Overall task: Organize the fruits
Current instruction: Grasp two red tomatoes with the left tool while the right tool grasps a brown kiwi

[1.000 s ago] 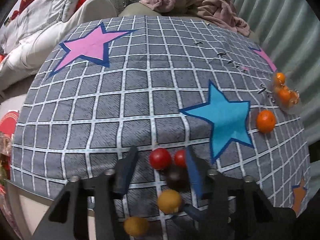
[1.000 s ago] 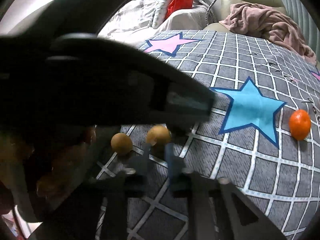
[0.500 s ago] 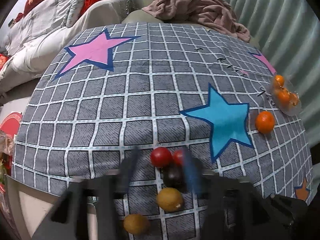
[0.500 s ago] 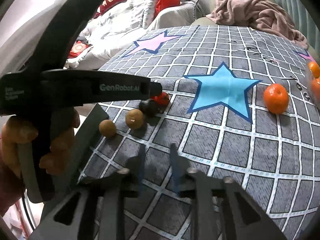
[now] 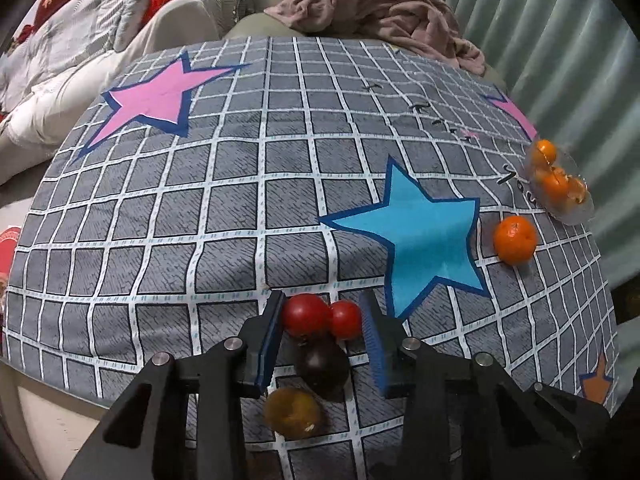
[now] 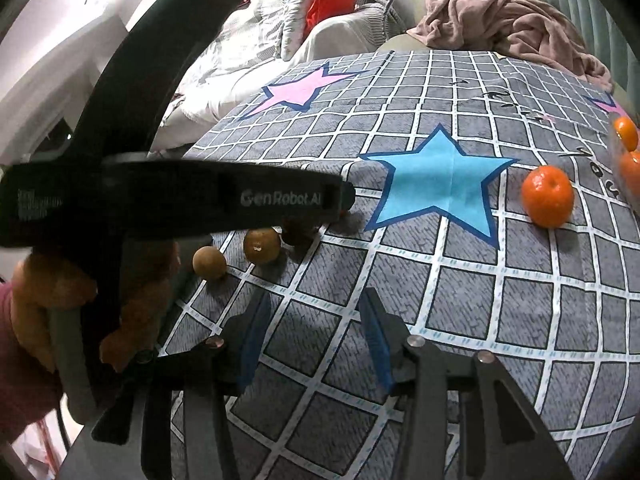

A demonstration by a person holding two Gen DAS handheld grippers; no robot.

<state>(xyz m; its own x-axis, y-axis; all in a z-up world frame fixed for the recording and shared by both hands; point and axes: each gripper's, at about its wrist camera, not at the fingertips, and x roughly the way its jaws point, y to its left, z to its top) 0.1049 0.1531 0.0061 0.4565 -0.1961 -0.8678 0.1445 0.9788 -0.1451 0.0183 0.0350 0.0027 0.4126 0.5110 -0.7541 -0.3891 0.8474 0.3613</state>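
Note:
In the left wrist view my left gripper (image 5: pixel 322 316) is open, its jaws on either side of two red tomatoes (image 5: pixel 306 314) on the grid cloth. A dark fruit (image 5: pixel 322 362) and a brown fruit (image 5: pixel 294 410) lie between the fingers nearer the camera. An orange (image 5: pixel 515 239) lies to the right, beside a clear dish (image 5: pixel 576 212) of oranges. My right gripper (image 6: pixel 316 316) is open and empty above the cloth. In its view the left gripper's body (image 6: pixel 180 204) hides the tomatoes; two brown fruits (image 6: pixel 262 245) and the orange (image 6: pixel 547 196) show.
The table (image 5: pixel 160 200) carries a grey grid cloth with a blue star (image 5: pixel 420 232) and a pink star (image 5: pixel 160 96). A pink blanket (image 5: pixel 380 12) lies on a sofa behind. Bedding (image 5: pixel 72 52) is piled at the left. The table's near edge is just below the fruits.
The left gripper moved forward, so its jaws now flank the two tomatoes. The right gripper opened wider and drew back, so more of the table shows.

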